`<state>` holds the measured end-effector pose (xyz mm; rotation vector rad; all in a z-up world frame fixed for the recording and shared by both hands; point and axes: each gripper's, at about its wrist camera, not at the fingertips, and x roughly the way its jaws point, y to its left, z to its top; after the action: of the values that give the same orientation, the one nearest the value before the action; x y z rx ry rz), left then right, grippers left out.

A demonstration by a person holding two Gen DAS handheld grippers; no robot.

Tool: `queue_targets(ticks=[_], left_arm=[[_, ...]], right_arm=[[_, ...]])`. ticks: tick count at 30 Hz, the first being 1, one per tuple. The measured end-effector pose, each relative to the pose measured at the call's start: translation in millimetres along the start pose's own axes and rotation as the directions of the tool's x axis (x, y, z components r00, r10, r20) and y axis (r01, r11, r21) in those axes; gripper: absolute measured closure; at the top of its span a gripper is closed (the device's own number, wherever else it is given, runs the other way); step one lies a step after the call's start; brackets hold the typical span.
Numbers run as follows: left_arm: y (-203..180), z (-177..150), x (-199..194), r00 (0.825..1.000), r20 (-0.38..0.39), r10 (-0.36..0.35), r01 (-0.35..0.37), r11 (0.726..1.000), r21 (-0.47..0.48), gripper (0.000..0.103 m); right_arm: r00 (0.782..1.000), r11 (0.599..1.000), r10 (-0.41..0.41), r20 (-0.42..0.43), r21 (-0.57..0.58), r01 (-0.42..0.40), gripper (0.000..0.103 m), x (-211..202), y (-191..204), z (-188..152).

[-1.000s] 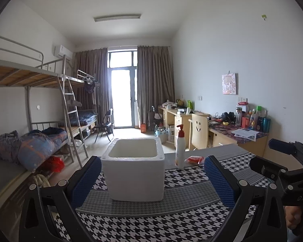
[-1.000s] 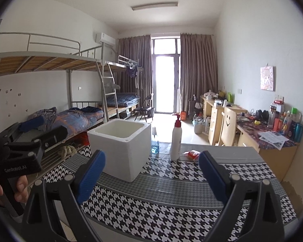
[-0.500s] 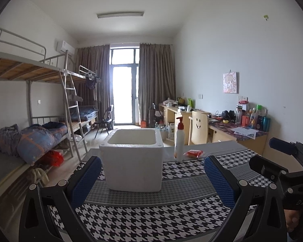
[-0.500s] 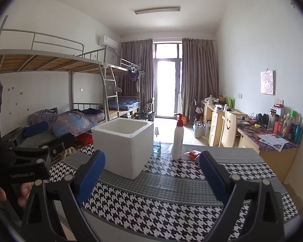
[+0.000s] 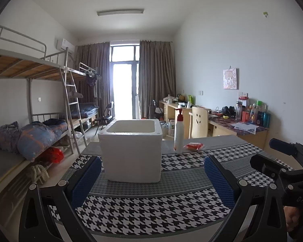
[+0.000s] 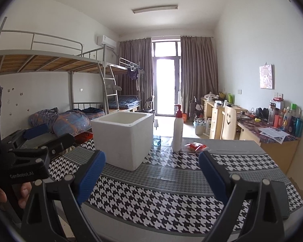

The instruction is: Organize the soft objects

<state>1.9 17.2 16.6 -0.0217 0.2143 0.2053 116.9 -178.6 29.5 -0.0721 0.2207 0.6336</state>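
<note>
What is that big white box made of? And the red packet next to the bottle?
The white box looks like foam: thick walls, matte, slightly grainy surface. The red packet seems thin crinkly plastic, since it glints, though it is too small to be sure.

A houndstooth-clothed table (image 5: 151, 211) carries a foam box (image 5: 131, 151), pump bottle (image 5: 178, 135) and red packet (image 5: 193, 146).

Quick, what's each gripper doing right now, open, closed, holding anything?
Left gripper: open, holding nothing, above the houndstooth table.
Right gripper: open, holding nothing.
</note>
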Motion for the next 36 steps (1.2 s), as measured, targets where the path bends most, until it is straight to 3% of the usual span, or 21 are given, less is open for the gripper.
queue_targets(ticks=[36], left_arm=[[22, -31, 5, 0.999, -0.038, 0.024, -0.023, 1.0, 0.007, 0.001]], right_arm=[[0.999, 1.0, -0.004, -0.036, 0.021, 0.005, 0.007, 9, -2, -33]])
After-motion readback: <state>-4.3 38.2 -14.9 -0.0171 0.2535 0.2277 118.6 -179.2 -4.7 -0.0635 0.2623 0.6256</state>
